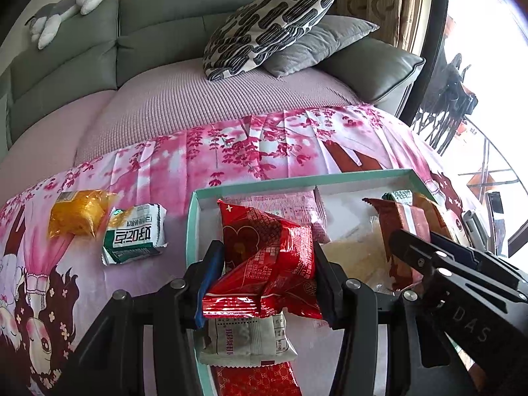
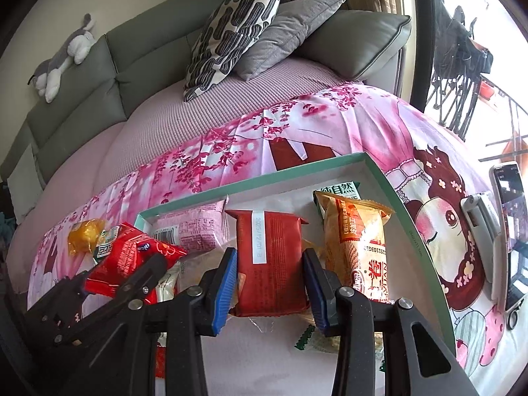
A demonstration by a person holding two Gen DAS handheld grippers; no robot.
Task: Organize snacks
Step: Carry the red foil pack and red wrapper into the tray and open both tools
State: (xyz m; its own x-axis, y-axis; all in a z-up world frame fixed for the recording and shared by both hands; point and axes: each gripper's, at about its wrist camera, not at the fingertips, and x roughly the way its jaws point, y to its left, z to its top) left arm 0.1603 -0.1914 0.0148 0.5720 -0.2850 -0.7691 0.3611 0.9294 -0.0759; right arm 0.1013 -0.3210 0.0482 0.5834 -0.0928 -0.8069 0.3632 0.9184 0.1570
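Snack sorting, partly done. Several packets already lie in the teal-rimmed box (image 2: 412,231); an orange packet (image 1: 77,213) and a green-and-white packet (image 1: 135,234) remain outside on the pink cloth (image 1: 264,138). The left claw (image 1: 267,264) is clamped on a crumpled red packet (image 1: 267,257) above the box. The right claw (image 2: 270,274) is closed on a brick-red packet (image 2: 270,264), whose long axis points away from the camera.

Brown-red packet (image 2: 274,264): white strip printed "2025/12/01", final characters unclear.
Green packet (image 2: 340,188): "纯自然".
Green-and-white packet (image 1: 135,234): "好吃点", upside down.
Right gripper (image 1: 468,326): embossed "DAS".
Orange packet (image 2: 359,247): digits, apparently "20251103", inverted.
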